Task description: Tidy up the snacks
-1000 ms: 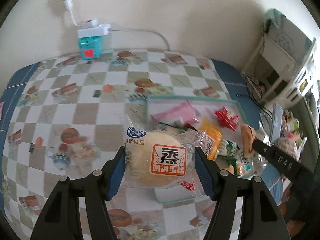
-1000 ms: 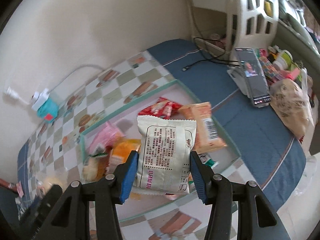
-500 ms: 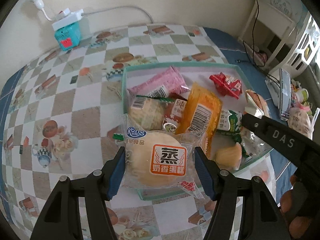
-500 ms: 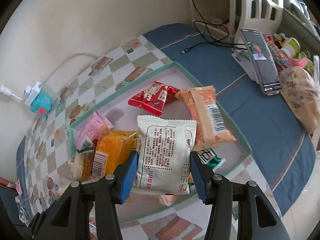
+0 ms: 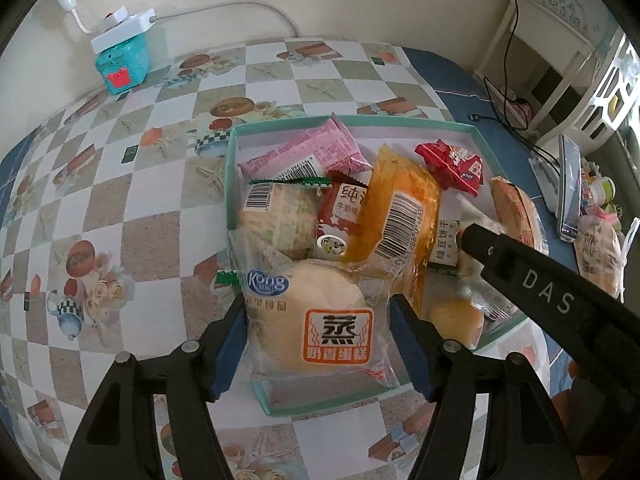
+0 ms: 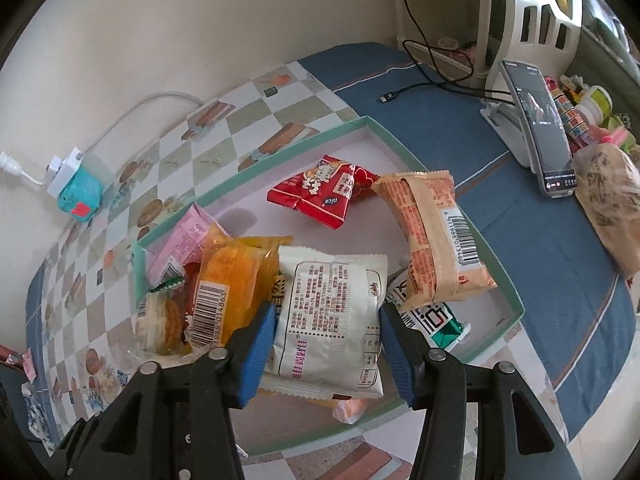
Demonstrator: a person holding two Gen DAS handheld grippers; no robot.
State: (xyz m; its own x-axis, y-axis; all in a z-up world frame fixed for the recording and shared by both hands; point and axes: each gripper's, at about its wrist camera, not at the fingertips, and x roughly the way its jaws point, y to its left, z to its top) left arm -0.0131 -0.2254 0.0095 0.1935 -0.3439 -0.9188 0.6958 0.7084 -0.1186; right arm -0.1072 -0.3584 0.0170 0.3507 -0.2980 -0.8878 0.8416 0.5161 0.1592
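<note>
A teal-rimmed tray (image 5: 352,120) on the checked tablecloth holds several snack packets. My left gripper (image 5: 316,320) hangs over its near left corner, jaws opening, with a round steamed-cake packet (image 5: 312,312) between the blue pads; the pads stand just off it, and it rests on the pile. My right gripper (image 6: 328,332) is over the tray's near side (image 6: 500,320), jaws opening around a white printed packet (image 6: 332,312) that lies on other snacks. A red packet (image 6: 324,188), a tan packet (image 6: 436,240) and an orange one (image 6: 232,276) lie beside it.
A teal power strip (image 5: 120,60) with a white cable sits by the wall. On the blue cloth right of the tray stand a phone on a holder (image 6: 540,128), a black cable (image 6: 420,88) and a filled bag (image 6: 608,208). A white shelf unit (image 6: 532,20) rises behind.
Both grippers came down over the tray with their packets. The jaws have now spread a little, and the cake and the white packet have settled onto the snacks below.
</note>
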